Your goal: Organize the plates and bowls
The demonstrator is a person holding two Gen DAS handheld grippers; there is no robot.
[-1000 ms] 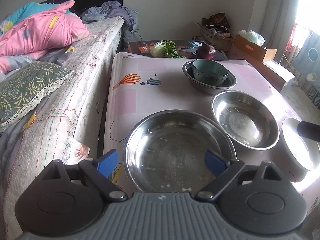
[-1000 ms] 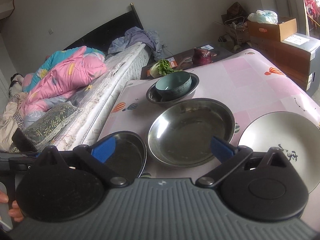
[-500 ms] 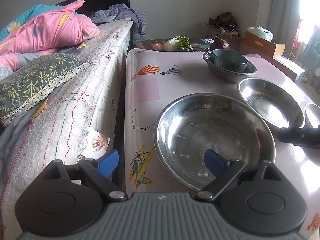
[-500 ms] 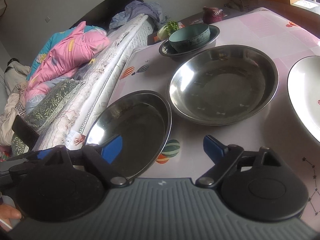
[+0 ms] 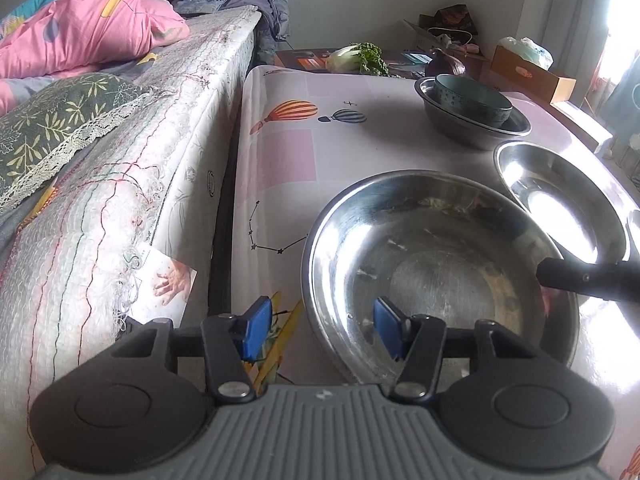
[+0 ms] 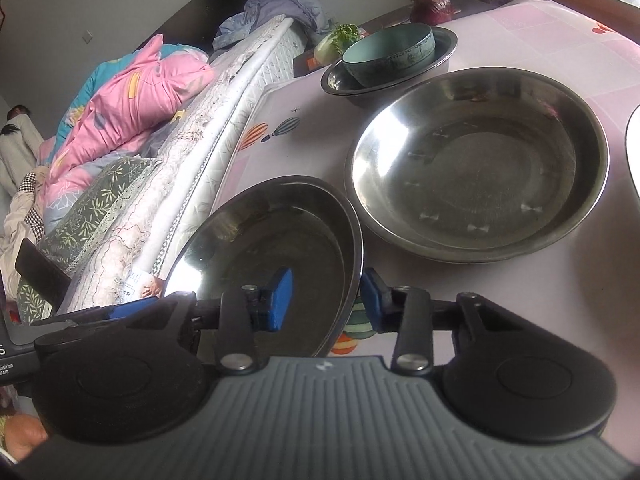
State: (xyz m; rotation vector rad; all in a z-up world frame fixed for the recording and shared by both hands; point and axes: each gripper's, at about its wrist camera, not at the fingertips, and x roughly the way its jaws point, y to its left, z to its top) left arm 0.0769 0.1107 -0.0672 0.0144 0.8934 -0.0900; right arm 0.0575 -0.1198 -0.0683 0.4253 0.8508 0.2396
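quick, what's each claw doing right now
left claw: closing astride the near steel bowl's left rim, not gripping.
right claw: closing astride its right rim, not gripping.

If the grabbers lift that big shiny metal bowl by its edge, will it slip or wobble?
Probably a little slippery: the steel bowl is smooth and mirror-bright, and the left gripper and right gripper have only its thin rim between their pads. It looks stiff and fairly light. Being wide and shallow, it may tilt if one side lifts first.
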